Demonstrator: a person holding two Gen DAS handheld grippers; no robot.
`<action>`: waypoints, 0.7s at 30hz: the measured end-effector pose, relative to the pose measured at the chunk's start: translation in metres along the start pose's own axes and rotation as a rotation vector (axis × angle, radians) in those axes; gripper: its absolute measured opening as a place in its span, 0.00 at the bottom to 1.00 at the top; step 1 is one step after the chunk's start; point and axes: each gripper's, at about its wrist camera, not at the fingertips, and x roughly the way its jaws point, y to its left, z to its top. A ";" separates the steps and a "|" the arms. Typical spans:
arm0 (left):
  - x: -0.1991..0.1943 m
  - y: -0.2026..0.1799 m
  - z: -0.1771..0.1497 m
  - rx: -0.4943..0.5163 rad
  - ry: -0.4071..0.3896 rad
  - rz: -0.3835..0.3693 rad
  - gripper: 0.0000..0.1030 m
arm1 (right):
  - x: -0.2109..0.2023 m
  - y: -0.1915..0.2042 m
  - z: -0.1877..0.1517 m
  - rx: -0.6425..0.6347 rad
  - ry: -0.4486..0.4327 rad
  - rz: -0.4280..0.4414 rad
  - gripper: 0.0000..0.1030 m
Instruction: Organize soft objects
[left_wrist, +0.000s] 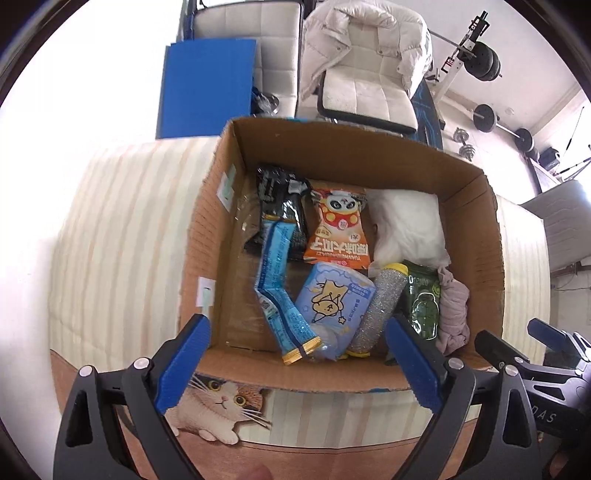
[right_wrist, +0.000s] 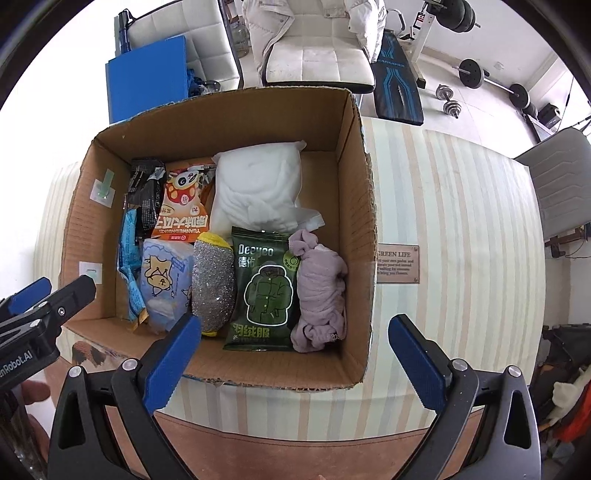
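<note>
Both tools are hanging empty over the near edge of the desk (right_wrist: 461, 229), so my read is that we are sitting between placements, or even near the finish, since every soft thing in view is lying inside the cardboard box (right_wrist: 354, 206). The left tool (left_wrist: 298, 365) is holding its blue fingers wide apart with nothing between them, poised above the box's near wall, and the right tool (right_wrist: 290, 362) is doing the same, spread wide and gripping nothing, pointing down over the box's near right portion. Working outward from the near wall: the long blue sachet (left_wrist: 275, 295) is slumping along the left side, the pale blue cat-print pack (right_wrist: 164, 280) is leaning beside it, the glittery silver sponge (right_wrist: 214, 284) is lying next in the row, then the green Deeyco pack (right_wrist: 266, 291), and the crumpled mauve cloth (right_wrist: 319, 291) is resting nearest the right wall. Toward the far wall, the black packet (right_wrist: 146, 192), the orange panda snack bag (right_wrist: 184, 206) and the white padded bag (right_wrist: 258, 192) are filling the back row. Nothing soft is showing loose on the striped desk cover. If tidying goes on, the next move is calling for a straight drop into the box and a gentle pinch, probably on that slumping sachet or the bunched cloth, with care not to snag the box rim.
</note>
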 end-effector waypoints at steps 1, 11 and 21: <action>-0.007 -0.002 -0.003 0.002 -0.012 0.013 0.94 | -0.004 -0.001 -0.002 0.000 -0.006 0.009 1.00; -0.119 -0.024 -0.034 0.046 -0.217 0.026 0.94 | -0.094 -0.007 -0.040 -0.034 -0.144 0.024 1.00; -0.227 -0.035 -0.084 0.023 -0.317 -0.009 0.94 | -0.223 -0.028 -0.106 0.003 -0.313 0.023 1.00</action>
